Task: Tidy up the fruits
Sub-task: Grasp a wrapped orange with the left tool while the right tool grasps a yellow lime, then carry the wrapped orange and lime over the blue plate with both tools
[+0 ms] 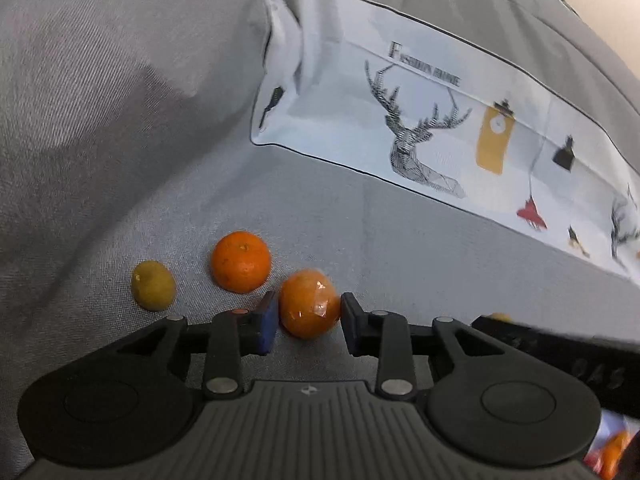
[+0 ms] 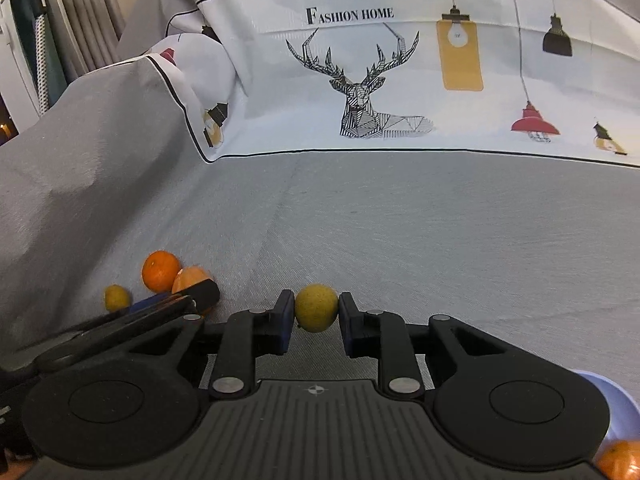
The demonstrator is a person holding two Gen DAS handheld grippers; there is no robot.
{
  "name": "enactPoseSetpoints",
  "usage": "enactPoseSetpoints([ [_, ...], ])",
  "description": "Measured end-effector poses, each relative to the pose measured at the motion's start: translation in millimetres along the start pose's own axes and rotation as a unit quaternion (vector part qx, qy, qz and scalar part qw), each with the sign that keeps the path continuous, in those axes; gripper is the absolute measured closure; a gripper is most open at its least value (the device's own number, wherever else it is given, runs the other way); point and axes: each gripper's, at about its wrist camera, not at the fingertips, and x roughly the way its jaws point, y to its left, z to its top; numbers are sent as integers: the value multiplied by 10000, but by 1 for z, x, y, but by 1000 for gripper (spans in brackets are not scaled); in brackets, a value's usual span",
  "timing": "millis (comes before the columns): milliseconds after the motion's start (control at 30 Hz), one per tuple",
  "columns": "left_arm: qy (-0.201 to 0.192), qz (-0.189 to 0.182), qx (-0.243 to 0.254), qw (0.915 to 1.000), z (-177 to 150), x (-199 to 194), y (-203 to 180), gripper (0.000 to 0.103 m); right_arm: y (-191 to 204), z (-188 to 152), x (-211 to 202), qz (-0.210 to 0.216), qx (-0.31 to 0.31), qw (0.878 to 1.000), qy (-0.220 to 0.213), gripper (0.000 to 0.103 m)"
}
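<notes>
A grey bedsheet [image 2: 400, 220] fills both views, a white pillow [image 2: 380, 80] printed with a deer along its far edge. Down at the near right corner, a pale blue bowl [image 2: 618, 408] peeks in, one orange [image 2: 620, 462] at its rim. The left gripper [image 1: 308, 312] has its fingers around an orange [image 1: 308, 304], the left pad touching, the right just beside it. Another orange [image 1: 241, 261] and a small lemon [image 1: 153, 285] lie close on the sheet. The right gripper [image 2: 317, 312] clamps a yellow lemon [image 2: 317, 308], both pads pressed on it
</notes>
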Motion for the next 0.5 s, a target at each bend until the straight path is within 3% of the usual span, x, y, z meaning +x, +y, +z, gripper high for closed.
enactPoseSetpoints([
  [267,-296,-432,447,9976,-8,-46,-12,67,-17,-19,-78,-55,2,9987,-497,78],
  [500,-408,-904,884,9911,-25,-97,-32,67,-53,-70,-153,-259,267,9946,-969,78],
])
